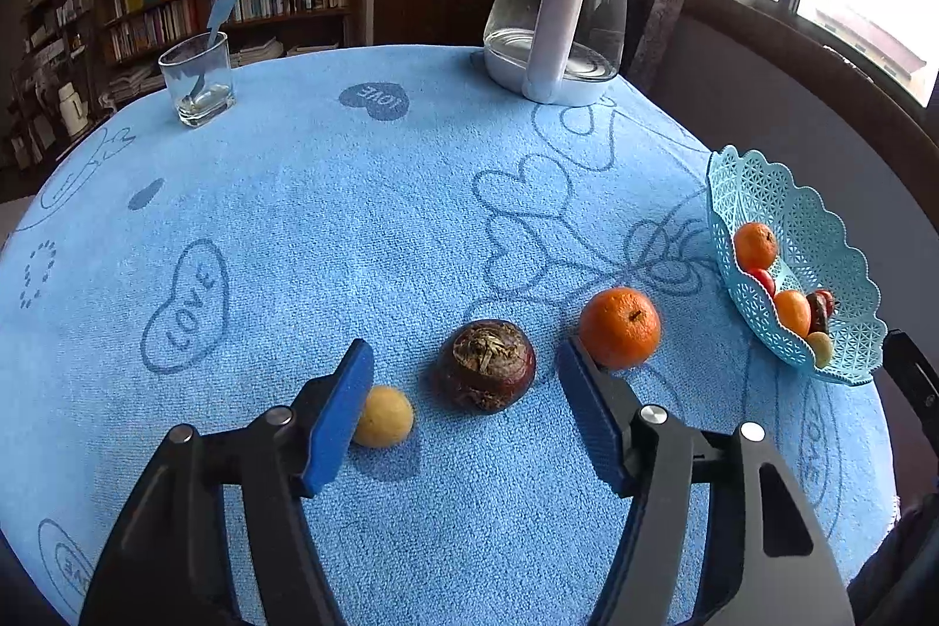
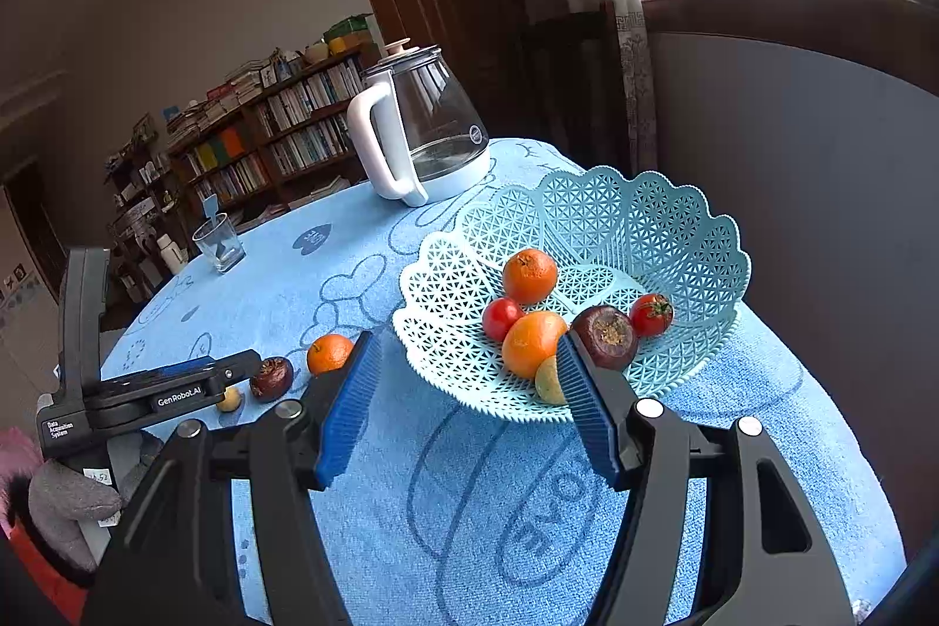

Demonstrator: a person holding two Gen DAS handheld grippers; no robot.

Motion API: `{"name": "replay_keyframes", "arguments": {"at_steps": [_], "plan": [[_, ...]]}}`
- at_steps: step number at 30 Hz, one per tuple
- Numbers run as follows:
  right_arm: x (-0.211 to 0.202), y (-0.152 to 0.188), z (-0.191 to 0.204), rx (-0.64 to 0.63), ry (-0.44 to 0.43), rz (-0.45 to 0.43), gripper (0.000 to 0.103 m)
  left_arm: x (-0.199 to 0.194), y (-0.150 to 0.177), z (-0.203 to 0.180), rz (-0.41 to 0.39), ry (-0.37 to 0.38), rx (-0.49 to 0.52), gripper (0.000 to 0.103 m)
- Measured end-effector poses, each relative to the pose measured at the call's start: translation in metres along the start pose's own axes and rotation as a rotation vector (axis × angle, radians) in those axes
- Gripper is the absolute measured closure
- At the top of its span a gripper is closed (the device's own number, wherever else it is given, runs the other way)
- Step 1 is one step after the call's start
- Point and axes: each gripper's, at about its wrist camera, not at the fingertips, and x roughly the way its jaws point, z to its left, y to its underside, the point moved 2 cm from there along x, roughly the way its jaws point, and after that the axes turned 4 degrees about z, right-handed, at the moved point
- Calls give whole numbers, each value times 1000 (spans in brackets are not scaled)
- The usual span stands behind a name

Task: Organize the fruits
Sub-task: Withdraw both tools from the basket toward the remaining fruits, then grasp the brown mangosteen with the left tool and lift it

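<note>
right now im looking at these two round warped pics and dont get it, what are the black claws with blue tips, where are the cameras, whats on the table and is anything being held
The claws are hand-held grippers, one per hand, each carrying a wide-angle camera looking along its fingers. One picture comes from the left gripper, the other from the right gripper. Both are open and hold nothing.

On the blue tablecloth lie three loose fruits: a small yellow fruit, a dark brown fruit and an orange. The dark brown fruit sits between the left gripper's blue pads.

A light blue lattice basket already holds oranges, tomatoes and more. A glass kettle and a drinking glass stand farther back.
</note>
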Motion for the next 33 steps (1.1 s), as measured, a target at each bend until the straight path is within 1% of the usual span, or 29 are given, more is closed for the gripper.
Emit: {"name": "replay_keyframes", "arguments": {"at_steps": [3, 5, 9, 11, 19, 26, 33], "plan": [[3, 2, 1, -5, -1, 8, 39, 8, 1, -5, 21, 24, 25, 46], [4, 3, 1, -8, 0, 12, 39, 14, 1, -8, 38, 37, 46, 54], [6, 3, 2, -9, 4, 16, 39, 21, 2, -11, 41, 7, 77, 56], [8, 4, 2, -10, 6, 18, 39, 22, 2, -10, 36, -4, 82, 61], [8, 6, 11, -48, 17, 12, 39, 23, -1, -6, 14, 12, 69, 61], [10, 10, 18, -74, -2, 27, 39, 25, -2, -4, 21, 25, 47, 59], [12, 12, 24, -96, -22, 42, 39, 25, -1, -3, 22, 18, 40, 60]]}}
